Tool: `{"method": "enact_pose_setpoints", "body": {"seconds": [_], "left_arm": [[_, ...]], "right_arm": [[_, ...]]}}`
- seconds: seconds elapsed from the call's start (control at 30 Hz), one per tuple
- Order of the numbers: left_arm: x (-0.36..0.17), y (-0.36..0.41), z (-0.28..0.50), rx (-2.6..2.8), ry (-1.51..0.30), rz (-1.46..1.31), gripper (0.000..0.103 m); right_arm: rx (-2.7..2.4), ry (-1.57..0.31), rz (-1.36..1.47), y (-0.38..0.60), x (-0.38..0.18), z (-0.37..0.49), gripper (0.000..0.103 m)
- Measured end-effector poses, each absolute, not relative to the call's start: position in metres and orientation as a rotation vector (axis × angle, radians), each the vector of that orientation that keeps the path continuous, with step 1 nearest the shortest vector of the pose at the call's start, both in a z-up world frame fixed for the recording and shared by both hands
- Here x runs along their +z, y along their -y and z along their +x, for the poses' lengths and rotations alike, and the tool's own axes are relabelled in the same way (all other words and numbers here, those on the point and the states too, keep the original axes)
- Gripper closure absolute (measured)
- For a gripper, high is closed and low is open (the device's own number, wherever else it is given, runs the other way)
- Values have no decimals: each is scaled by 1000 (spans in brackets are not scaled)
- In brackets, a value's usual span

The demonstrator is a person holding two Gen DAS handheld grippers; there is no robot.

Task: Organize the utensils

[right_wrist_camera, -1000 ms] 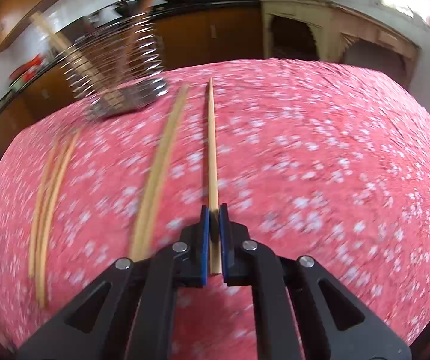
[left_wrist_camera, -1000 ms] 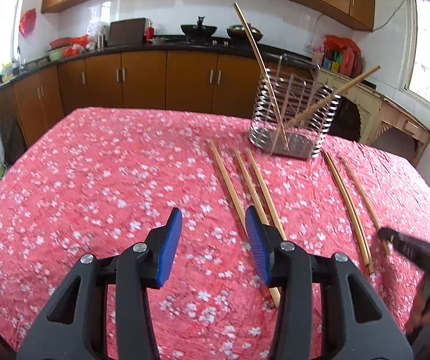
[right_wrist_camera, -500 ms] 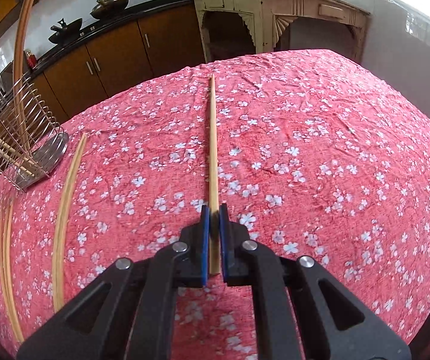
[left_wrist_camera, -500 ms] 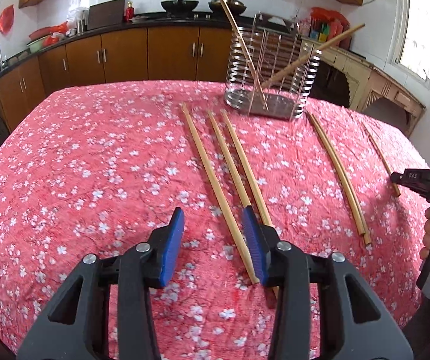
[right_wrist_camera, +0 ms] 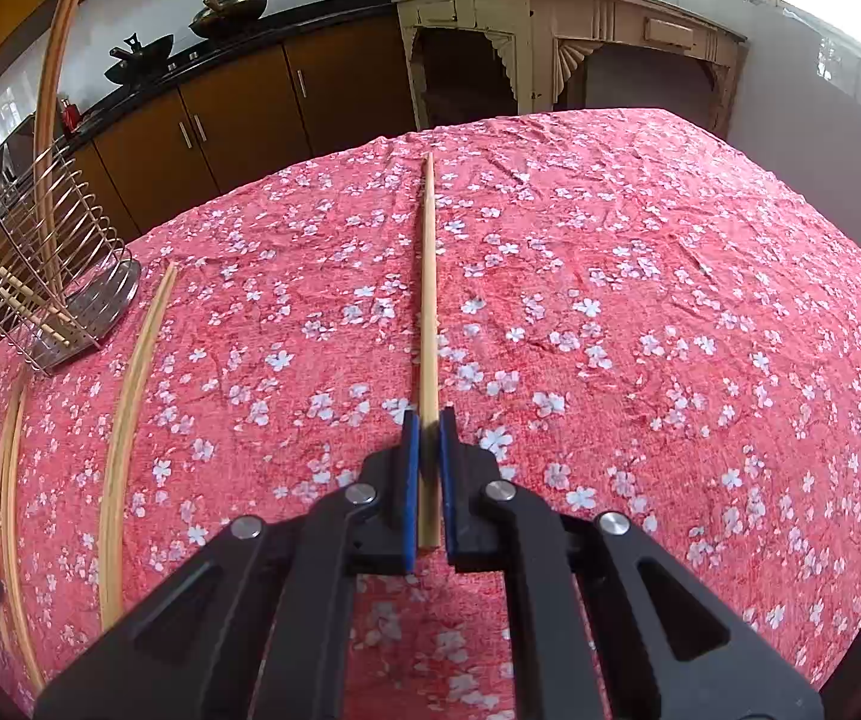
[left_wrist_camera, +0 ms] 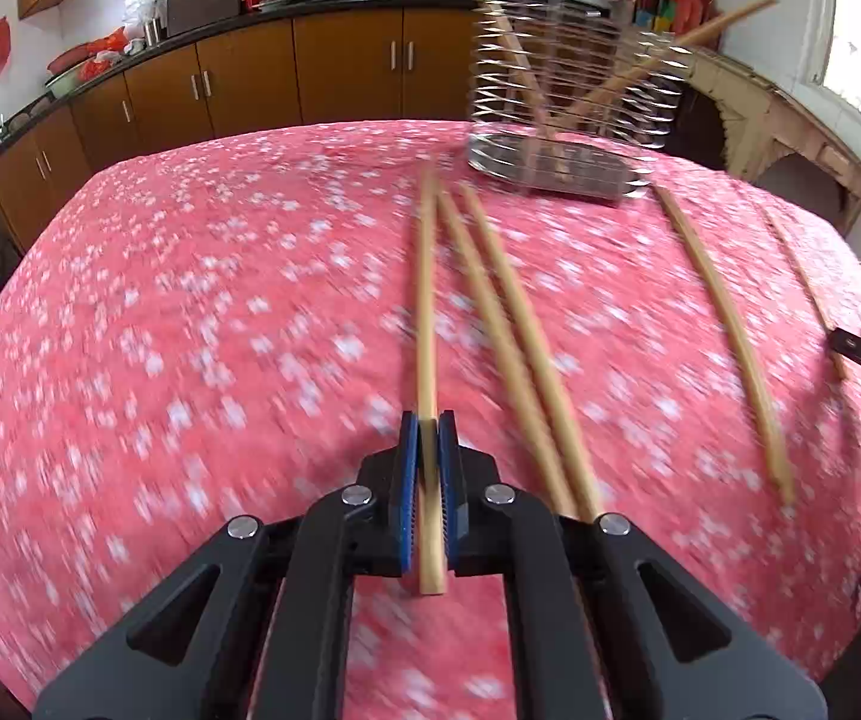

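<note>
Now both hand-held grippers pinch a chopstick's near end, left [left_wrist_camera: 428, 468] on one [left_wrist_camera: 425, 312] beside two others, right [right_wrist_camera: 428, 468] on another [right_wrist_camera: 428, 276] flat on the table [right_wrist_camera: 670, 300]; lift level, then tip each into the rack [right_wrist_camera: 52, 276].
</note>
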State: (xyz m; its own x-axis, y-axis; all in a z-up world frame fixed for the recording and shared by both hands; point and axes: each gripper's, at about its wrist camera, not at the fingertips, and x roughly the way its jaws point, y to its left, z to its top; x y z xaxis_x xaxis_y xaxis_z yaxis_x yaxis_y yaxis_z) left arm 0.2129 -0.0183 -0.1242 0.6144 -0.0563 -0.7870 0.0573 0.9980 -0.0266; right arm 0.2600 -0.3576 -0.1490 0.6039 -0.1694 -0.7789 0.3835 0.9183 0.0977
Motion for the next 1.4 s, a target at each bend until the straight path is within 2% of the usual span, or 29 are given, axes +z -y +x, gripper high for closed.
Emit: {"method": "enact_pose_setpoints", "body": {"seconds": [0.27,0.53,0.63,0.7,0.73,1.13,1.3,1.4], "left_arm": [[-124,-17,262,-4,-912,55,96],[-123,-26,250,-57,-872,37,95],[-123,-23,241,-70,-868,47,90],[-123,-24,236,-73,-871,48,81],[-123,-24,233,-74,-870,46,79],[-123,-39,235,-57,-886,-32,79],[-122,-34,236,-66,-886,-17,73],[-120,-33,234,-65,-869,-14,73]], "right_arm": [[-324,-866,268,363,-148,272,95],[-318,-864,239,362,-149,272,95],[-315,-868,250,363,-149,268,95],[-308,-870,252,362,-149,264,95],[-305,-871,252,362,-149,262,94],[-300,-856,247,360,-152,257,94],[-298,-856,250,361,-152,256,94],[-297,-855,253,361,-152,256,94]]}}
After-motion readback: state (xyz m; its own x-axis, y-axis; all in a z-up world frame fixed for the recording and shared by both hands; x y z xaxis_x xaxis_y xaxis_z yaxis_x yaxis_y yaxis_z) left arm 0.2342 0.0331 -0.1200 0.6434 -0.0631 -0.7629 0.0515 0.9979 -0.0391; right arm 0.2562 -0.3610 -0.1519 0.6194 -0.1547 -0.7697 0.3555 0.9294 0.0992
